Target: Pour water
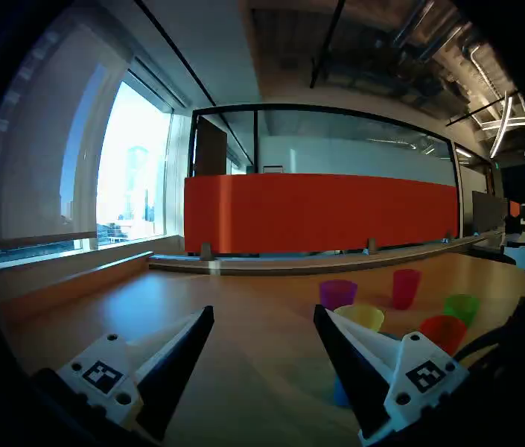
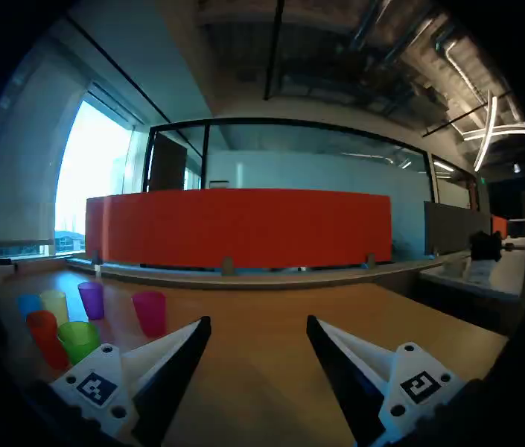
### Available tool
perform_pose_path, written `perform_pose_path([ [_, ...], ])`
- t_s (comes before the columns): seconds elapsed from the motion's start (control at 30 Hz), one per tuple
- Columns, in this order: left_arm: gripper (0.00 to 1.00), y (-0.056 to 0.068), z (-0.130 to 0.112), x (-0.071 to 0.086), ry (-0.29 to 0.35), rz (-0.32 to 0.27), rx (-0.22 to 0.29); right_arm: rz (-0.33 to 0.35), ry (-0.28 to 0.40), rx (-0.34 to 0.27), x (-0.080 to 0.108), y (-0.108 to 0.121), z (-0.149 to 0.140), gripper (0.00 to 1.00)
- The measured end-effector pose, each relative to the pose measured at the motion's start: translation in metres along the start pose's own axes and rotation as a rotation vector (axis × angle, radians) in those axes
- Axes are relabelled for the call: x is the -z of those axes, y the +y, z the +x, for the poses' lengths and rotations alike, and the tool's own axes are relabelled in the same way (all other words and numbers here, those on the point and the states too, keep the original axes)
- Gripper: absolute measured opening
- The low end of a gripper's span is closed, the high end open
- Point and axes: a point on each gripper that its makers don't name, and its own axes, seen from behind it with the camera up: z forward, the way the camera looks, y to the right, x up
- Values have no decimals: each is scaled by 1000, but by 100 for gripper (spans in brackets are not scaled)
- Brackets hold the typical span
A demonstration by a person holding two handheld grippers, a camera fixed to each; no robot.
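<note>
Holding: nothing; your left gripper and right gripper have fingers spread.
Cups: six, grouped on bench.

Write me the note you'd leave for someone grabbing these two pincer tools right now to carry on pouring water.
Left gripper: open, empty.
Right gripper: open, empty.
Six cups stand upright, clustered on the wooden table: purple cup, pink cup, yellow cup, green cup, red cup, blue cup. They are right of the left gripper and left of the right one.
Done: nothing grasped yet.
Left: pick up a cup and pour. I cannot tell which holds water.
</note>
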Motion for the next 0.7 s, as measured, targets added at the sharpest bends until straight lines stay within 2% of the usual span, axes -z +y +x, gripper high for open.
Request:
perform_pose_path([
  [0.7,100,0,0,0,0,0,0,7,-18,-1,-2,-6,-3,99],
])
